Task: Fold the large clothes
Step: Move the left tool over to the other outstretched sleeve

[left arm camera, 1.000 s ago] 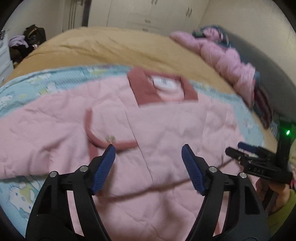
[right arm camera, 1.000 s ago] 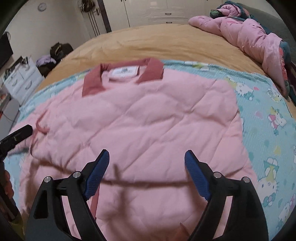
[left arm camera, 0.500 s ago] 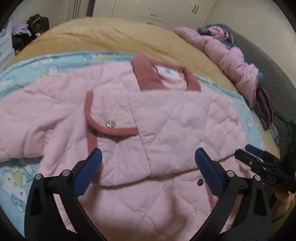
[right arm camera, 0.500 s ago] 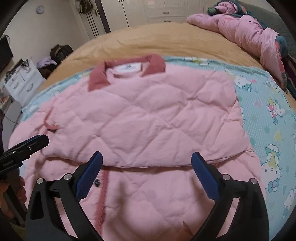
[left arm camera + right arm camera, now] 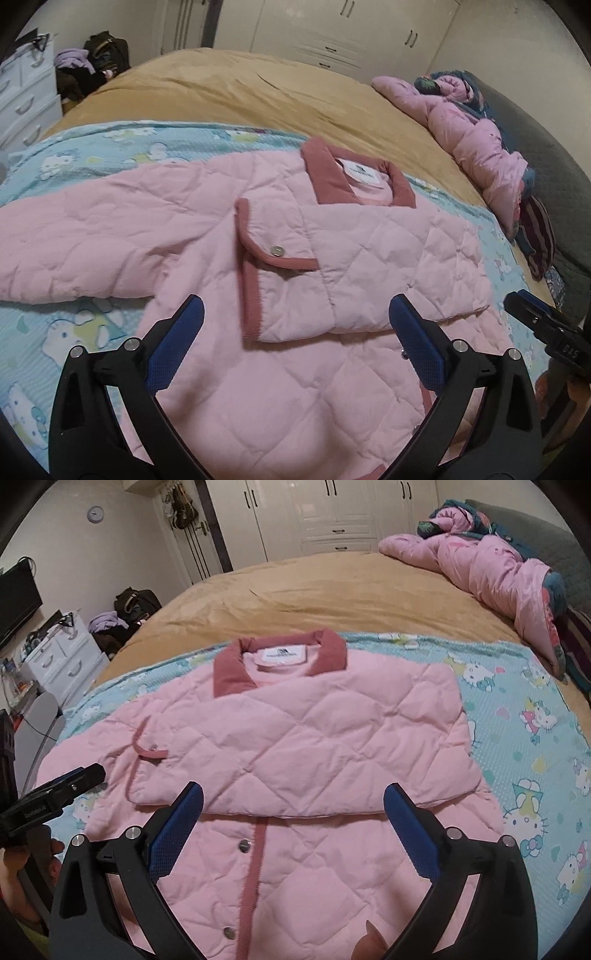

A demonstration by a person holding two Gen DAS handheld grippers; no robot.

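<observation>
Both grippers are up off the cloth here, and the pink quilted jacket [image 5: 295, 746] lies flat on the blue cartoon blanket [image 5: 528, 738] spread over the tan bedspread [image 5: 332, 598]. One panel is folded across the chest, its lower edge crossing just ahead of the fingertips, the dark pink collar [image 5: 229, 668] and white label [image 5: 282, 653] pointing away toward the wardrobe doors [image 5: 332, 513].

The left gripper [image 5: 295, 325] has just been opening: its blue pads [image 5: 173, 347] now stand wide apart, nothing between them, the jacket below and not pinched. From that side the other sleeve [image 5: 74, 243] runs out to the left, not folded in, and a flap with a snap [image 5: 276, 251] sits on the folded panel.

The right gripper [image 5: 293, 805] tells the same story: jaws just opened, spread wide, with only the snap-lined front strip [image 5: 255, 849] beneath them. A fingertip [image 5: 365, 945] shows at the bottom edge; whether it touches the fabric is hard to say from here.

A heap of pink bedding [image 5: 480, 561] lies on the far right of the bed, well apart from the jacket.
</observation>
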